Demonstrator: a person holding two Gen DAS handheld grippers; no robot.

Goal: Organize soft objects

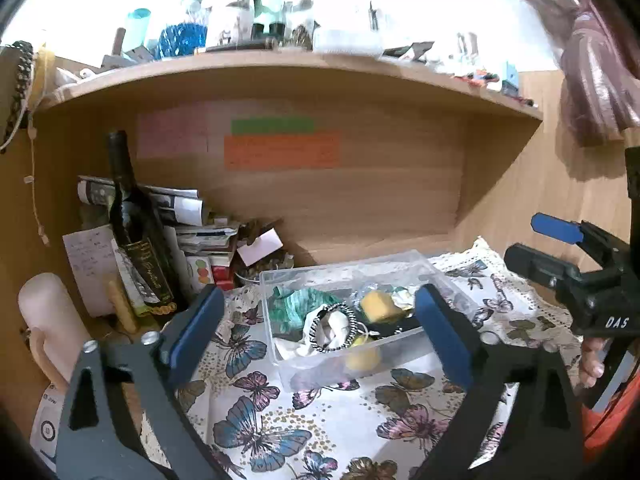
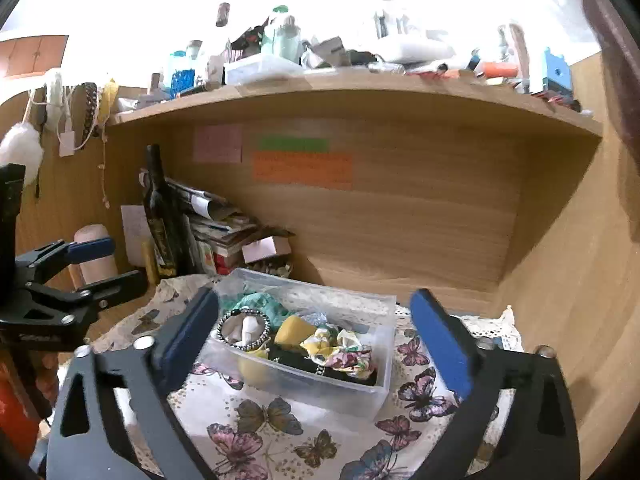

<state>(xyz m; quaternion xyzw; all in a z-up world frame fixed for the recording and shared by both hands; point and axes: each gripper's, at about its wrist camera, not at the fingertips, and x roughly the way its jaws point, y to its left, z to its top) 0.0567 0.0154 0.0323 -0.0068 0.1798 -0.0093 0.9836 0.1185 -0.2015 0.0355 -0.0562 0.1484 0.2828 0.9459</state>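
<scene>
A clear plastic box [image 1: 276, 280] [image 2: 384, 336] stands on a butterfly-print cloth [image 1: 280, 420] [image 2: 260, 420]. It holds a green fabric piece [image 1: 296, 306] [image 2: 260, 304], a black-and-white scrunchie [image 1: 334, 326] [image 2: 244, 328], a yellow sponge-like piece [image 1: 380, 304] [image 2: 294, 330] and a floral scrunchie [image 2: 344, 354]. My left gripper [image 1: 320, 336] is open and empty, just in front of the box. My right gripper [image 2: 316, 340] is open and empty, facing the box from the right. Each gripper shows in the other's view: the right one [image 1: 560, 248] and the left one [image 2: 92, 264].
A dark wine bottle [image 1: 136, 232] [image 2: 162, 216] stands at back left beside stacked papers [image 1: 192, 220] and a pale candle [image 1: 48, 320]. A cluttered wooden shelf [image 1: 280, 68] [image 2: 360, 88] hangs overhead. Wooden walls close the back and right sides.
</scene>
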